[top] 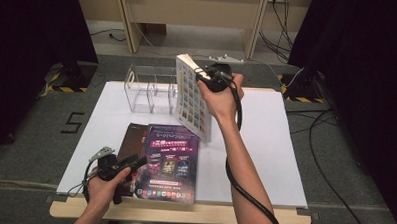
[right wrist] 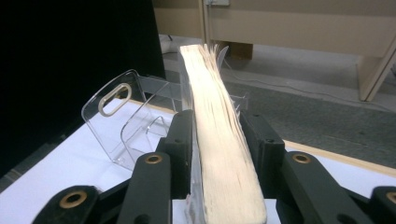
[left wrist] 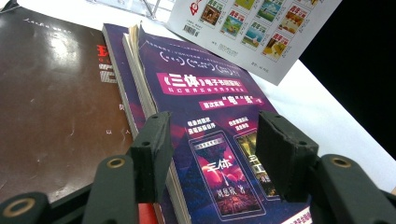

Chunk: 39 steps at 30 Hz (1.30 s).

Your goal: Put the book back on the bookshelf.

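Observation:
My right gripper point(top: 207, 78) is shut on a white-covered book point(top: 192, 99) and holds it upright above the table, just right of a clear acrylic rack point(top: 150, 89). In the right gripper view the book's page edge point(right wrist: 217, 140) is clamped between both jaws, with the rack point(right wrist: 126, 116) to its left. A purple book point(top: 169, 161) lies flat on a stack near the front edge, beside a dark brown book point(top: 130, 142). My left gripper point(top: 134, 165) hovers open at the stack's left front corner. In the left gripper view the jaws stand apart over the purple book point(left wrist: 205, 116).
A white sheet point(top: 265, 144) covers the wooden table point(top: 183, 214). Black curtains flank both sides. Cables trail on the grey floor point(top: 335, 162) at right, and a wooden frame point(top: 190, 16) stands behind the table.

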Motion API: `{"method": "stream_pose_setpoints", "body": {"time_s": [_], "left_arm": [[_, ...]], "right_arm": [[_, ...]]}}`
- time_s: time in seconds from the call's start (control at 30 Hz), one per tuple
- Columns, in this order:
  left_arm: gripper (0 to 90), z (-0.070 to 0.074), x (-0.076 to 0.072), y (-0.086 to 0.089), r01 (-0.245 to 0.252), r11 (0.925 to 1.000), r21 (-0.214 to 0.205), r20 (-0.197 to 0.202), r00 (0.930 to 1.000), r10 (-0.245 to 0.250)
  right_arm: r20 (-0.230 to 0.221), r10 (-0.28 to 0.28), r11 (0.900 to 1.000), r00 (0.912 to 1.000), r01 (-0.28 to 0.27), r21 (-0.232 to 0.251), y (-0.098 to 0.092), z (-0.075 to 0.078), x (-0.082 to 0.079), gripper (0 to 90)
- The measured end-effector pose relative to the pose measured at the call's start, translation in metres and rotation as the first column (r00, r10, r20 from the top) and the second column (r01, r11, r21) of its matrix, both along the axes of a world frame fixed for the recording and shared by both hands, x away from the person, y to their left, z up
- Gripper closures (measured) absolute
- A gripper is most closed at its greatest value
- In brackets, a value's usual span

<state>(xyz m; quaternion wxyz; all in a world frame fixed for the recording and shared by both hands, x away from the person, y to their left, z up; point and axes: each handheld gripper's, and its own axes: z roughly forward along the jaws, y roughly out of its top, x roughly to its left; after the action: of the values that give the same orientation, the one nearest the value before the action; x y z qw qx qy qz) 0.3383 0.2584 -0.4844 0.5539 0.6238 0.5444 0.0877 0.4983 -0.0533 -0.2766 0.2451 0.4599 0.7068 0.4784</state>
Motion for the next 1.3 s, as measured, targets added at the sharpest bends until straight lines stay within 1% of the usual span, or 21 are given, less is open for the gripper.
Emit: {"method": "stream_pose_setpoints", "body": {"time_s": [0.13, 0.23, 0.43, 0.5, 0.57, 0.63, 0.77, 0.93, 1.0, 1.1, 1.3], "left_arm": [[44.8, -0.001, 0.0, -0.001, 0.003, 1.0, 0.001, -0.001, 1.0, -0.003], [44.9, -0.001, 0.0, -0.001, 0.005, 1.0, 0.002, -0.001, 1.0, -0.005], [44.9, -0.001, 0.0, -0.001, 0.005, 1.0, 0.002, -0.002, 1.0, -0.005], [44.9, -0.001, 0.0, -0.002, 0.007, 1.0, 0.003, -0.003, 1.0, -0.007], [44.9, -0.001, 0.0, -0.002, 0.006, 1.0, 0.003, -0.003, 1.0, -0.006], [45.0, -0.001, 0.0, -0.002, 0.007, 1.0, 0.005, -0.002, 1.0, -0.007], [45.0, -0.001, 0.0, -0.001, 0.003, 1.0, 0.003, -0.001, 1.0, -0.003], [45.1, -0.001, 0.0, -0.001, 0.008, 1.0, 0.006, -0.002, 1.0, -0.008], [45.1, -0.001, 0.0, -0.001, 0.008, 1.0, 0.006, -0.002, 1.0, -0.008], [45.1, -0.001, 0.0, -0.002, 0.008, 1.0, 0.005, -0.003, 1.0, -0.008], [45.1, -0.001, 0.0, -0.001, 0.006, 1.0, 0.004, -0.003, 1.0, -0.006]], "right_arm": [[-0.008, -0.001, 0.9999, 1.0, 0.001, -0.011, 0.001, 0.0, 0.001, 67.1], [-0.005, -0.005, 0.9998, 1.0, 0.005, -0.021, 0.001, 0.0, 0.001, 68.7], [-0.003, -0.008, 0.9998, 1.0, 0.008, -0.019, 0.001, -0.001, 0.001, 69.7], [0.003, -0.009, 0.9998, 1.0, 0.009, -0.016, 0.0, -0.002, 0.001, 69.8], [0.005, -0.011, 0.9996, 0.9999, 0.011, -0.026, 0.0, -0.002, 0.001, 70.6], [-0.004, -0.009, 0.9995, 1.0, 0.009, -0.032, 0.001, -0.001, 0.0, 71.9], [-0.007, -0.008, 0.9987, 0.9999, 0.008, -0.05, 0.003, 0.001, 0.0, 73.1], [-0.031, -0.002, 0.9983, 0.9995, 0.0, -0.058, 0.006, 0.004, 0.001, 73.9], [-0.041, 0.011, 0.9984, 0.9991, -0.014, -0.055, 0.007, 0.006, 0.002, 74.1], [-0.055, 0.011, 0.9987, 0.9984, -0.013, -0.048, 0.011, 0.008, 0.002, 74.3], [-0.053, 0.013, 0.9996, 0.9985, -0.014, -0.025, 0.018, 0.01, 0.003, 74.4]]}}
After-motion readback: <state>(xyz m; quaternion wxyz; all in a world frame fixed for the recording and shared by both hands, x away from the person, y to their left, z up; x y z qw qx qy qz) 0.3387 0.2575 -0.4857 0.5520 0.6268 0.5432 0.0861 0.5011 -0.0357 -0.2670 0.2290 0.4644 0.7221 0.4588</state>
